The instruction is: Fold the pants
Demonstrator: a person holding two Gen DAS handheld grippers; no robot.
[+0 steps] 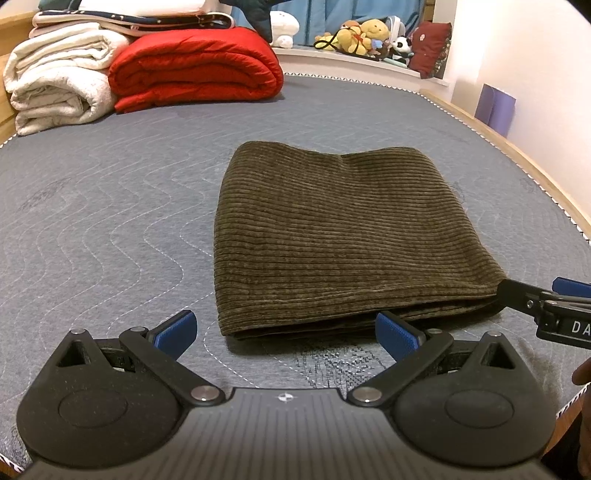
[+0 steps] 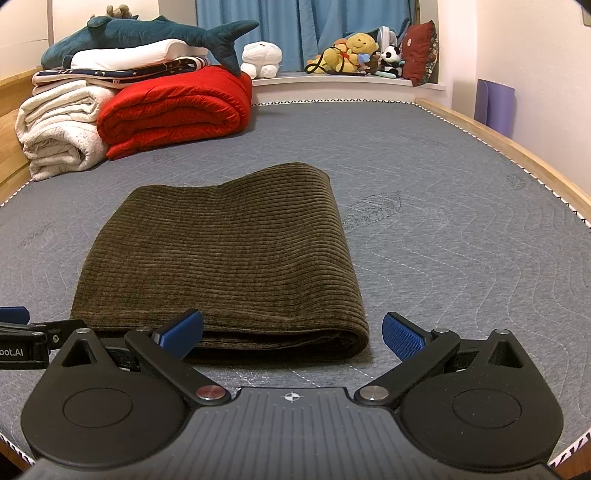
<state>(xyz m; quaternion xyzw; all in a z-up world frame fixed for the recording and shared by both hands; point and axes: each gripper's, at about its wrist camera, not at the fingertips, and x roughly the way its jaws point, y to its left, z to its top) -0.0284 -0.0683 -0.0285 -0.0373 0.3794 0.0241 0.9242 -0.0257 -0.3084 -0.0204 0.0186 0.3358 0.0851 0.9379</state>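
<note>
The dark olive corduroy pants (image 1: pixel 343 236) lie folded into a thick rectangle on the grey quilted mattress (image 1: pixel 103 221); they also show in the right wrist view (image 2: pixel 229 258). My left gripper (image 1: pixel 286 330) is open and empty, just in front of the near folded edge at its left corner. My right gripper (image 2: pixel 293 332) is open and empty, in front of the near edge at its right corner. Neither holds cloth. The right gripper's body (image 1: pixel 554 314) shows beside the pants' near right corner in the left wrist view.
Folded white blankets (image 1: pixel 55 77) and a red comforter (image 1: pixel 195 68) are stacked at the far left of the bed. A plush shark (image 2: pixel 147 33) lies on top. Stuffed toys (image 2: pixel 354 51) sit on the windowsill. A wooden bed rail (image 2: pixel 517 155) runs along the right.
</note>
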